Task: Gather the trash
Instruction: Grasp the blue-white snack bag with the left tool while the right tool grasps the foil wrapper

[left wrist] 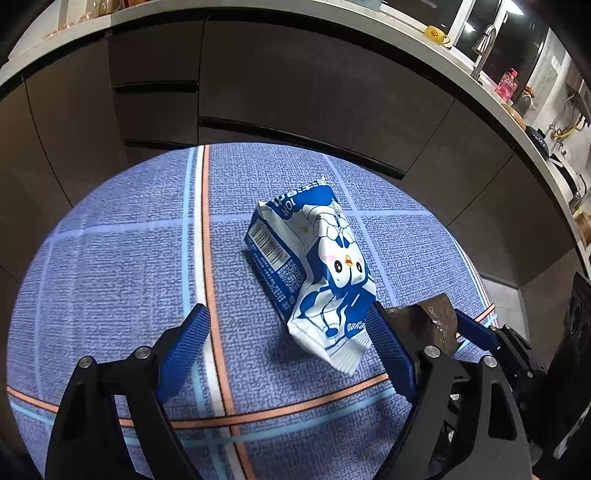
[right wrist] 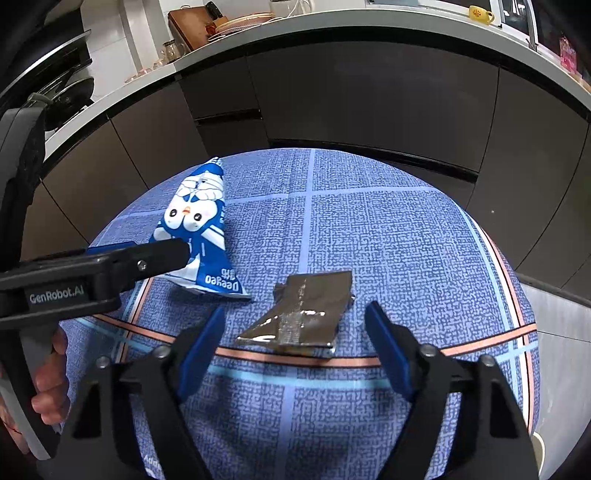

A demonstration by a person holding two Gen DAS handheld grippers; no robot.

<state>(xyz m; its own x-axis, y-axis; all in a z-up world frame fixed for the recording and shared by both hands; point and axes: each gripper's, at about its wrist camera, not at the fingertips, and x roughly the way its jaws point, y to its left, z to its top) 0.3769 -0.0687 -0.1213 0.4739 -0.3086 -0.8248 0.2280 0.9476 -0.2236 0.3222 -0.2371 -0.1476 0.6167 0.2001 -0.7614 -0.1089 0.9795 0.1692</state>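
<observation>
A blue-and-white tissue packet (left wrist: 314, 269) with a penguin print lies on the round table's blue checked cloth (left wrist: 122, 266). My left gripper (left wrist: 288, 325) is open, its jaws wide, with the packet's near end just ahead of its right finger. The packet also shows in the right wrist view (right wrist: 199, 229). A crumpled brown foil wrapper (right wrist: 301, 314) lies flat near the table's front. My right gripper (right wrist: 295, 325) is open, its two fingers on either side of the wrapper, not closed on it. The wrapper (left wrist: 432, 321) shows in the left wrist view too.
The left gripper's body (right wrist: 92, 273) crosses the left of the right wrist view, over the packet's near end. Dark kitchen cabinets (left wrist: 295, 85) under a white counter (right wrist: 332, 26) curve behind the table. The table edge (right wrist: 517, 295) drops to grey floor at the right.
</observation>
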